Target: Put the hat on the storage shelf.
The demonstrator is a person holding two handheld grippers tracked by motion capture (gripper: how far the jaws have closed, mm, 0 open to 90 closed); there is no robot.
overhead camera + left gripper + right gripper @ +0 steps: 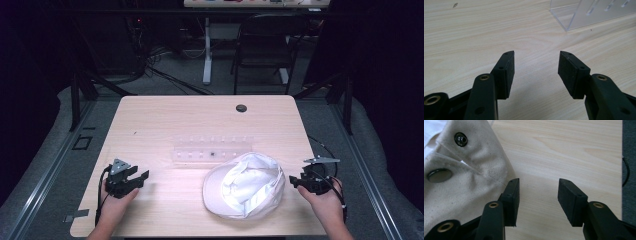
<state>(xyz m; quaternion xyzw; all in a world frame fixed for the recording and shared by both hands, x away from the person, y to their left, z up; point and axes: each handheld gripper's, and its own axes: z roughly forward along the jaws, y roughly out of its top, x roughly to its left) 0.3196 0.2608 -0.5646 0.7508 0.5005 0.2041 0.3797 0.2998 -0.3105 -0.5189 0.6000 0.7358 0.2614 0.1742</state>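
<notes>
Right gripper view: my right gripper (538,195) has its jaws spread wide with bare table (574,150) between the pads; nothing is held. Its left pad sits just beside the edge of the white hat (461,182), and I cannot tell whether it touches the cloth. Two metal snaps show on the cream fabric. My left gripper (536,72) also stands wide open over bare wood, with nothing gripped, near a clear plastic rack (594,12). High view: the hat (247,186) lies crumpled, inside up, at the table's near right, in front of the rack (212,148).
</notes>
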